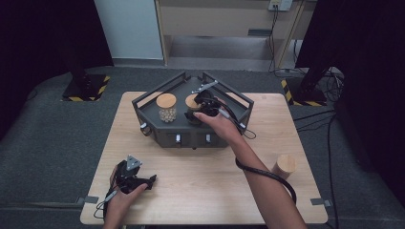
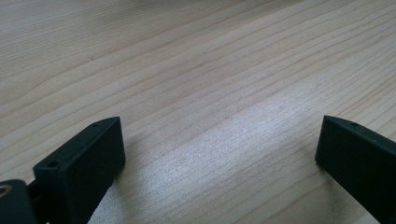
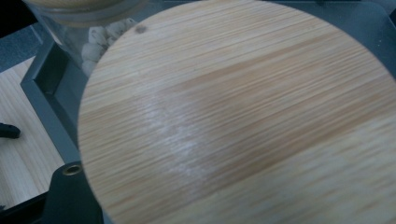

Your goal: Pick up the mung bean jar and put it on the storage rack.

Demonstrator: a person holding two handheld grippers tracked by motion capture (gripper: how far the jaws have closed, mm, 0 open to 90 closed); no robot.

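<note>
Two jars with round wooden lids stand side by side inside a dark angular tray [image 1: 143,110] at the far middle of the table [image 1: 200,167]. No brand, label or writing can be read on any of them.

One jar, the left jar [image 1: 166,108], shows pale round pieces through its glass. Beside it, the right jar [image 1: 192,108] is half covered by the right tool [image 1: 206,107], which sits over its lid with the person's hand wrapped around the body. In the right gripper view the lid [image 3: 243,116] lies so close under the camera that it hides the jaws. They are closed almost as far as they go, but whether they grip the lid or the jar cannot be made out.

At the near left of the table, well apart from the tray, the left tool [image 1: 131,174] rests low over the bare wood. In the left gripper view its jaws stand wide apart with nothing between them.

Near the right edge of the table stands a wooden cylinder [image 1: 285,166], cut partly by the forearm.
</note>
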